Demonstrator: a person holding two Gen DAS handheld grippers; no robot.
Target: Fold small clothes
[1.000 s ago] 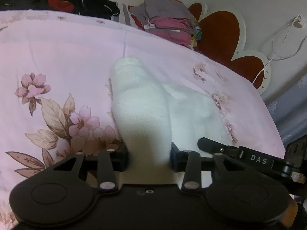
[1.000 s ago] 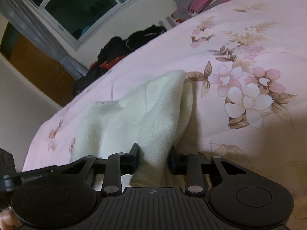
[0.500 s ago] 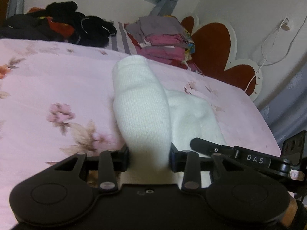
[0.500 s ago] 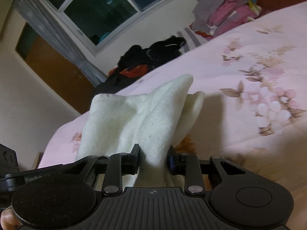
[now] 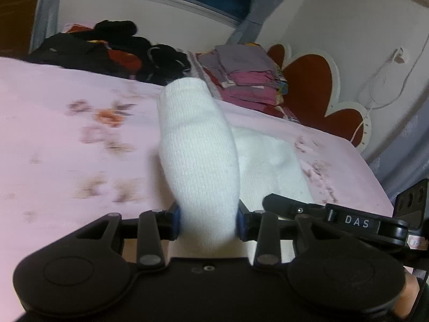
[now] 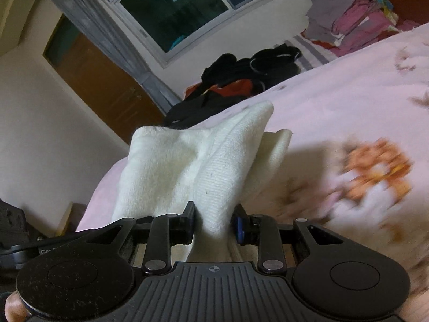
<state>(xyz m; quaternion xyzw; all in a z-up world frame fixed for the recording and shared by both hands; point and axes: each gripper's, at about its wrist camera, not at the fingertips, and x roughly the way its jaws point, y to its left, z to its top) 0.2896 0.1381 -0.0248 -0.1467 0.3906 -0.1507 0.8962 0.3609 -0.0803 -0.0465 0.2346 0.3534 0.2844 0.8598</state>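
Note:
A white knitted garment (image 5: 198, 158) hangs lifted above the pink floral bedspread (image 5: 67, 147). My left gripper (image 5: 207, 221) is shut on one bunched end of it, the fabric bulging forward between the pads. My right gripper (image 6: 213, 221) is shut on another bunched end of the white garment (image 6: 187, 166), which spreads to the left towards the other tool. The right gripper's black body (image 5: 348, 221) shows at the right of the left wrist view. How the cloth hangs underneath is hidden.
A stack of folded pink and grey clothes (image 5: 246, 80) sits at the bed's far side beside a red flower-shaped headboard (image 5: 316, 86). A heap of dark clothes (image 5: 107, 51) lies at the far left edge. A window (image 6: 187, 8) and a wooden door (image 6: 102, 86) stand behind.
Both grippers have risen and travelled forward over the bed with the white garment, lifting it off the spread. The clothes piles, window and wall have come closer into view.

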